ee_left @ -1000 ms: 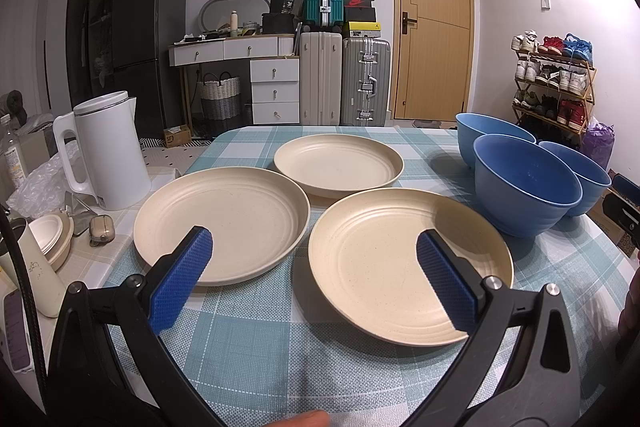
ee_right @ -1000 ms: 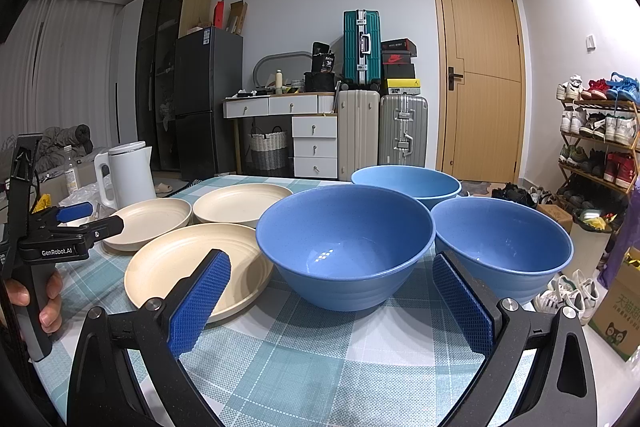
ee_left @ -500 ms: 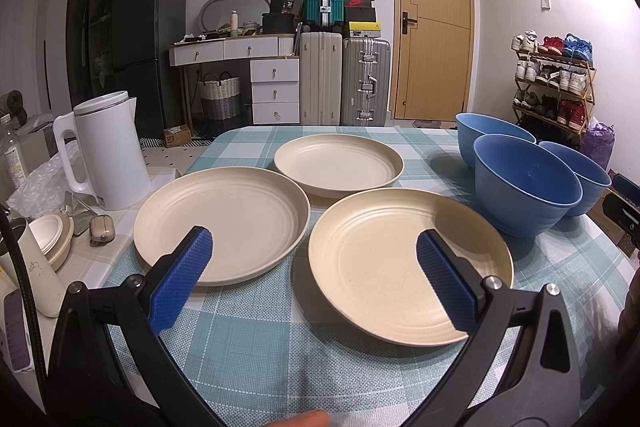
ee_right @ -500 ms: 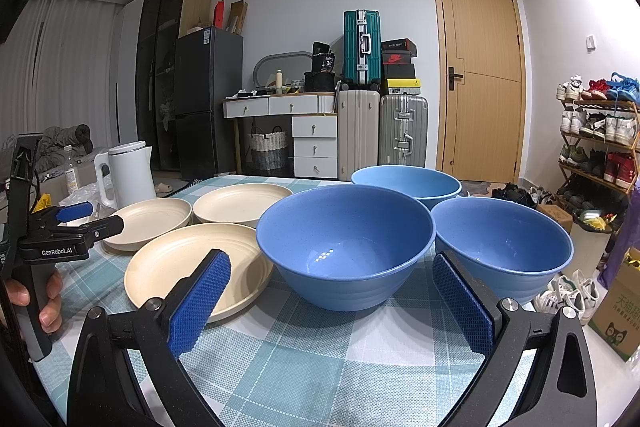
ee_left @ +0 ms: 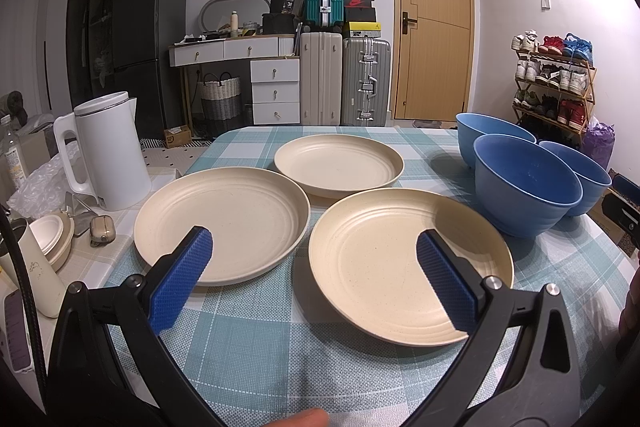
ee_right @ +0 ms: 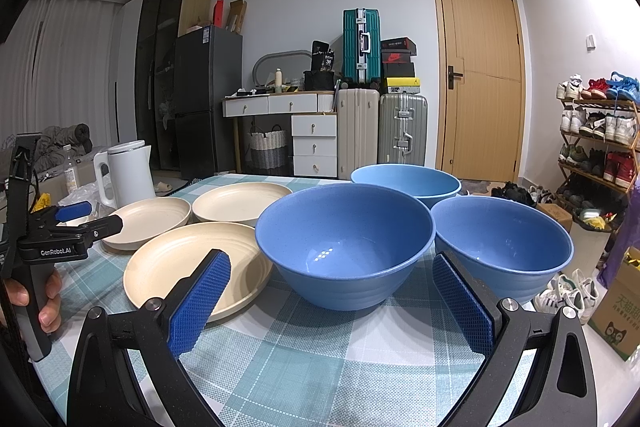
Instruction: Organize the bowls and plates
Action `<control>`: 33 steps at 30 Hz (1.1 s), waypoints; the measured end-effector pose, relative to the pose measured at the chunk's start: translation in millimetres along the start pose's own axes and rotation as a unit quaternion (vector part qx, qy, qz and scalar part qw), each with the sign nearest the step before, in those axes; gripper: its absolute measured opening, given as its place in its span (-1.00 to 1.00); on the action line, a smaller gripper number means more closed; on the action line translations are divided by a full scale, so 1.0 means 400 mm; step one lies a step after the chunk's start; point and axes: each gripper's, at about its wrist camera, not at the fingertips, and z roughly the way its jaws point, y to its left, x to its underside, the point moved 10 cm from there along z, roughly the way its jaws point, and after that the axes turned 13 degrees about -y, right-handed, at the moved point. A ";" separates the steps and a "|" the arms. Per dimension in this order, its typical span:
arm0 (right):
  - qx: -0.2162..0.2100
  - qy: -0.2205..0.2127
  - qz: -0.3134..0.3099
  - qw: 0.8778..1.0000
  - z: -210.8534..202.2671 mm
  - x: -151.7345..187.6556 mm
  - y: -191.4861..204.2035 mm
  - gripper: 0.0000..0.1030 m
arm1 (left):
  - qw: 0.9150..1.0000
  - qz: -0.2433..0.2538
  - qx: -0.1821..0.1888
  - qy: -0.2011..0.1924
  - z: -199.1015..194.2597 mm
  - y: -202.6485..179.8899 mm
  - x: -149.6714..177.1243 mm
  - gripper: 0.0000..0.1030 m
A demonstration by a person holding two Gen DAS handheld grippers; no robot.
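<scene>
1. Plates first: three cream plates lie apart on the checked tablecloth (ee_left: 256, 355). In the left wrist view the near plate (ee_left: 400, 267) is at 5 o'clock of the group, the left plate (ee_left: 224, 223) at 8 o'clock, and the far plate (ee_left: 340, 165) at 12 o'clock.
2. Three blue bowls stand close together to their right. In the right wrist view the near bowl (ee_right: 344, 251) is at centre, the right bowl (ee_right: 500, 243) at 3 o'clock, and the far bowl (ee_right: 404, 183) at 1 o'clock.
3. The left gripper (ee_left: 314, 259) is spread wide and holds nothing; it hovers over the gap between the two nearer plates.
4. The right gripper (ee_right: 330, 277) is likewise spread and empty, its pads flanking the near bowl without visibly touching it.
5. Handling, as a judgement: the speckled matte ware looks like light, stiff plastic or fibre composite, unlikely to shatter but prone to sliding on the cloth.
6. Each plate is best pinched across its raised rim at the near edge.
7. Each bowl is best taken by its wall at the lip, one pad inside and one outside.
8. A white kettle (ee_left: 108, 151) stands at 9 o'clock, off the cloth, clear of the work.
</scene>
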 end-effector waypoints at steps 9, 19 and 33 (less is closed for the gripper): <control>0.008 0.010 0.004 1.000 0.015 0.008 0.004 1.00 | 1.000 -0.003 0.000 0.000 0.000 0.003 -0.004 0.98; -0.024 0.023 0.004 0.999 0.025 -0.018 0.034 1.00 | 1.000 -0.014 -0.006 -0.013 -0.027 0.045 -0.063 0.97; -0.065 0.032 0.031 0.997 0.035 -0.148 0.103 0.99 | 0.998 -0.061 -0.026 0.016 -0.050 0.117 -0.151 0.97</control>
